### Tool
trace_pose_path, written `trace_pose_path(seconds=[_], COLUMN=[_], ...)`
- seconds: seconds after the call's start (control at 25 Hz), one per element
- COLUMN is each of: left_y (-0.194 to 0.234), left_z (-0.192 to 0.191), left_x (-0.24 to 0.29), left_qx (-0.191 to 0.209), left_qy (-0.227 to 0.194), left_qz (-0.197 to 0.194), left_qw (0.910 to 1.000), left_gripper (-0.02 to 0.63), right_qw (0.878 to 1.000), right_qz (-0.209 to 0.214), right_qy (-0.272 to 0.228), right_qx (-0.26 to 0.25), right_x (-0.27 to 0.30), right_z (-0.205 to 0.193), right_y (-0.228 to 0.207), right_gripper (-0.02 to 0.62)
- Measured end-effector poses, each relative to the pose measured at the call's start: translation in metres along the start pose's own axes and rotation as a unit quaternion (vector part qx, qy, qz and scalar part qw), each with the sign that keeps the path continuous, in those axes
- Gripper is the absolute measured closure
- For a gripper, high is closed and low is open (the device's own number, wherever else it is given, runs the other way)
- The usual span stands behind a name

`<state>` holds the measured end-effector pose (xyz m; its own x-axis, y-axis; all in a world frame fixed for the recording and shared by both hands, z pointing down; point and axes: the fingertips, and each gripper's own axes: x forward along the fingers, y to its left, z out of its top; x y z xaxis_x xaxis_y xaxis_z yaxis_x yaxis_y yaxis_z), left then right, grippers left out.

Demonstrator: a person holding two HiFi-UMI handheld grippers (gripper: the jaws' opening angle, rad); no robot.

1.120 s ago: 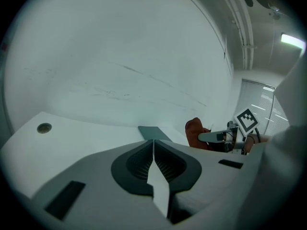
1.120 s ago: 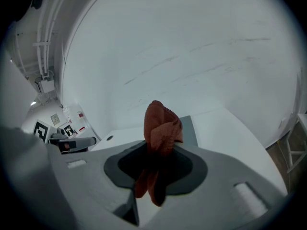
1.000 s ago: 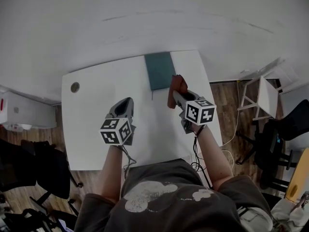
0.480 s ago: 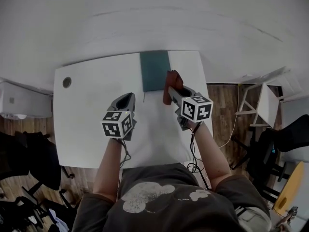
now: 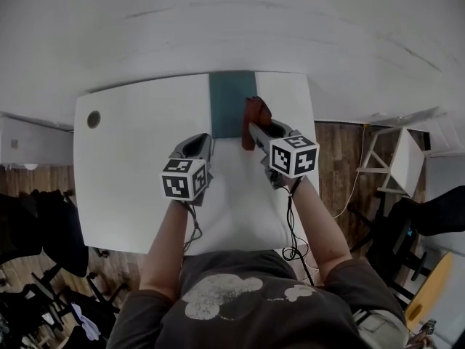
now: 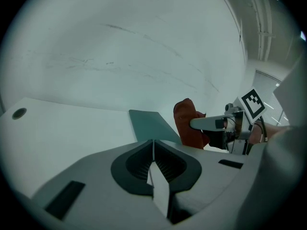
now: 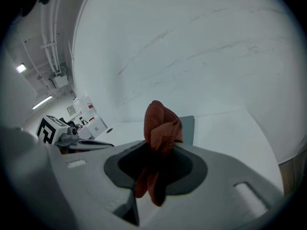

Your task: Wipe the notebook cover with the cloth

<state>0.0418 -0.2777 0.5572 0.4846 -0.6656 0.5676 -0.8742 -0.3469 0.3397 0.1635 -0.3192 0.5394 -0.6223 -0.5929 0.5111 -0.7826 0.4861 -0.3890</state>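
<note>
Cloth [image 5: 252, 117], seemingly soft and limp, bunches in the clenched right hand-held gripper [image 5: 253, 131] beside the stiff-looking notebook [image 5: 229, 100]; left hand-held gripper [image 5: 201, 146] closed, empty.

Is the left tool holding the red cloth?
No, the left tool is shut on nothing; the red cloth is clamped in the right tool.

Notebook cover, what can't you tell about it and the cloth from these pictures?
- Contact: in the head view the right gripper and the cloth it clamps cover the near right corner of the notebook. I can't tell whether the cloth touches it or hovers.
- Cover surface: in the right gripper view the cloth hides all but a sliver.
- Dirt or print on the cover: too small in every view.
- Round mark, far left: too small to identify.
</note>
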Motion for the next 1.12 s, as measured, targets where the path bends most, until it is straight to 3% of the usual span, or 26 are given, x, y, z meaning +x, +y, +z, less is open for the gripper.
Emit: trace_pose_path(seconds=[0.8,1.12], left_y=[0.021,0.02], left_z=[-0.029,-0.033], left_x=[0.055,0.06], left_qx=[-0.029,-0.027], left_qy=[0.075,0.086], left_qz=[-0.001,-0.005], left_qw=[0.9967,0.9959], left_gripper=[0.601,0.601], right_qw=[1.0,1.0], right_qz=[0.012,0.018], right_qy=[0.004,0.009], right_qx=[0.018,0.017], right_x=[0.037,0.043], right_z=[0.002,0.004], right_y=[-0.014,-0.016], right_gripper=[0.488,0.488])
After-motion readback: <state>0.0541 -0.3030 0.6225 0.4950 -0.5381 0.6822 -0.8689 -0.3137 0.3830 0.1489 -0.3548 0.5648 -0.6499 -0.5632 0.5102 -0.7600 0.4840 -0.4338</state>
